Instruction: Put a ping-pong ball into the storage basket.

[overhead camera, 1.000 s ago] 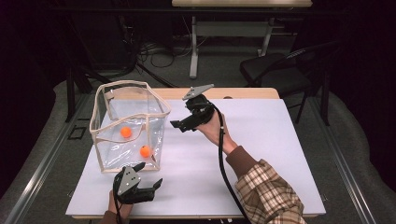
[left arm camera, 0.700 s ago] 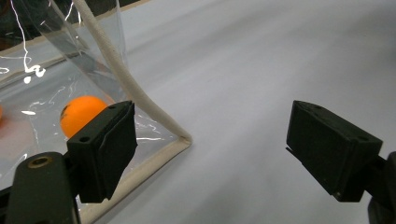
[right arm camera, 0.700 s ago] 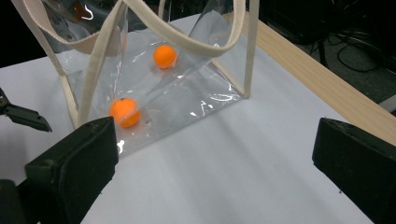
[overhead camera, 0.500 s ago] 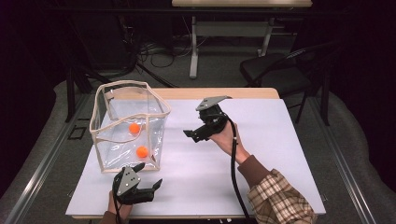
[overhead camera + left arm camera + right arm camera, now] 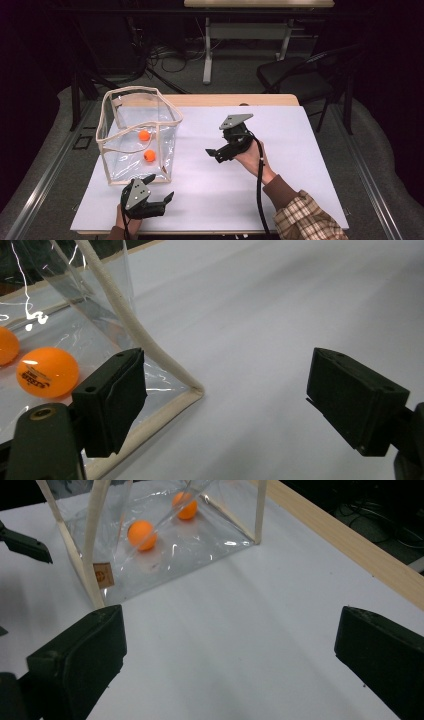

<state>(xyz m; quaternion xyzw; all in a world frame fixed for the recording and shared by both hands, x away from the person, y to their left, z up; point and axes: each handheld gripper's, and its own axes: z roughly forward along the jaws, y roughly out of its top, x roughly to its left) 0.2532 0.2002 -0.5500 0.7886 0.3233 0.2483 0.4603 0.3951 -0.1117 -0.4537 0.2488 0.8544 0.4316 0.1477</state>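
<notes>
A clear plastic bag point(image 5: 135, 91) with cream trim stands open on the left of the white table. Two orange balls point(image 5: 144, 135) point(image 5: 149, 155) lie on its floor. My left gripper point(image 5: 161, 187) rests open at the front edge, just in front of the bag's near right corner. In the left gripper view its jaws point(image 5: 230, 400) are spread wide beside the bag's trim point(image 5: 130, 325), with one ball point(image 5: 47, 372) behind the plastic. My right gripper point(image 5: 214, 155) is held open over mid-table, right of the bag. The right gripper view point(image 5: 230, 660) looks toward the bag point(image 5: 95, 540) and both balls point(image 5: 142, 534) point(image 5: 186, 506).
The white sheet point(image 5: 300, 150) covers the table, with a wooden strip point(image 5: 240, 100) along its far edge. A black chair point(image 5: 295, 75) and another table's legs stand beyond. The right gripper's cable point(image 5: 259, 190) trails along the person's plaid sleeve.
My right gripper has drawn away from the bag's upper right side, moving right and nearer the person. The upper ball has rolled slightly right inside the bag. The left gripper stayed put.
</notes>
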